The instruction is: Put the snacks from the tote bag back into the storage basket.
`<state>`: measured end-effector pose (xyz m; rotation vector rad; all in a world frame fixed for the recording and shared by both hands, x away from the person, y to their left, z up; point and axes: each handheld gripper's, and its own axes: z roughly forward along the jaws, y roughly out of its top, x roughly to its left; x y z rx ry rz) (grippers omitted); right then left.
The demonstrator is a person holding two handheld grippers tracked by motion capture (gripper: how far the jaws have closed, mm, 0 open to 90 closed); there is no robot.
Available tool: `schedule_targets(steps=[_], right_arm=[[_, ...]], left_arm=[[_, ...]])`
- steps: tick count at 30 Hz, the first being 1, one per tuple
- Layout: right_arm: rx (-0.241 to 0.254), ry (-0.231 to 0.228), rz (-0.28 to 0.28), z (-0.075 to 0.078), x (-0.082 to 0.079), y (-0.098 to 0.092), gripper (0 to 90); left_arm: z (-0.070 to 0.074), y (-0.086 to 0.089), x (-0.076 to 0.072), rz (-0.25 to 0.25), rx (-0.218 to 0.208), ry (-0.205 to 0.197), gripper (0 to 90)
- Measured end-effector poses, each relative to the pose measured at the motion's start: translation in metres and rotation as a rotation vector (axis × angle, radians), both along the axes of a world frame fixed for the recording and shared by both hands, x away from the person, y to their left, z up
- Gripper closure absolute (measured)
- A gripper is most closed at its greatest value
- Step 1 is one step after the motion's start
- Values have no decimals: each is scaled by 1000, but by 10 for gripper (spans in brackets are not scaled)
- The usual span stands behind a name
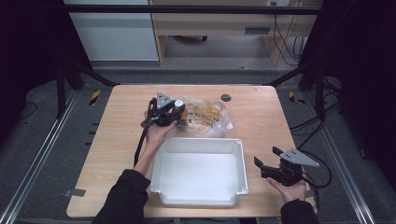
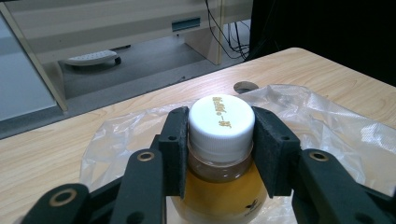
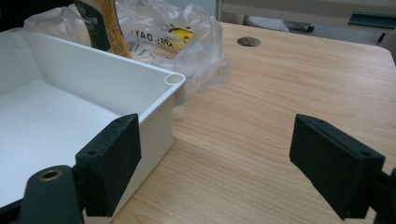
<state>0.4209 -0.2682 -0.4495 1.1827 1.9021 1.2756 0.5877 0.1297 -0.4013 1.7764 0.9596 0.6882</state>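
Left claw (image 1: 180, 113) is at the far-left-centre of the wooden surface (image 1: 121, 140), closed on a bottle (image 2: 219, 186) of amber liquid. In the left gripper view both pads sit against the white cap (image 2: 221, 122), one each side, with the neck just below them. The bottle is upright, over a crumpled clear plastic bag (image 1: 208, 116) with yellow print; can't tell if its base touches the bag. White empty bin (image 1: 198, 193) sits centre-near, just in front of the bag. A round grommet hole (image 1: 226, 97) lies past the bag near the far edge. Right claw (image 1: 267, 161) is beside the bin's right wall, near its front corner, jaws wide apart and gripping nothing, with bare surface between the pads (image 3: 111, 168).
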Motion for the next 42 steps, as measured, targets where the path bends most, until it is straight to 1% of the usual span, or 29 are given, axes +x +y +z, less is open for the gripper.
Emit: schedule_targets(steps=[5, 9, 14, 20, 22, 28, 32, 37, 42], right_arm=[[-1, 0, -1, 0, 0, 0, 168], [0, 2, -1, 0, 0, 0, 168], [0, 1, -1, 0, 0, 0, 168], [-4, 0, -1, 0, 0, 0, 168], [-5, 0, -2, 0, 0, 0, 168], [-6, 0, -3, 0, 0, 0, 168], [-5, 1, -4, 0, 0, 0, 168], [-8, 0, -3, 0, 0, 0, 168], [-7, 0, -3, 0, 0, 0, 168]], left_arm=[[1, -1, 0, 9, 5, 7, 589], [3, -1, -1, 19, 17, 11, 590], [4, 0, -2, 27, 15, 17, 591], [7, 4, -5, 32, 5, 5, 591], [10, 6, -6, 32, -4, 1, 591], [17, 9, -10, 34, -3, -6, 592], [22, 11, -13, 33, -16, -12, 592], [28, 14, -16, 32, -30, -28, 592], [36, 16, -18, 39, -32, -37, 592]])
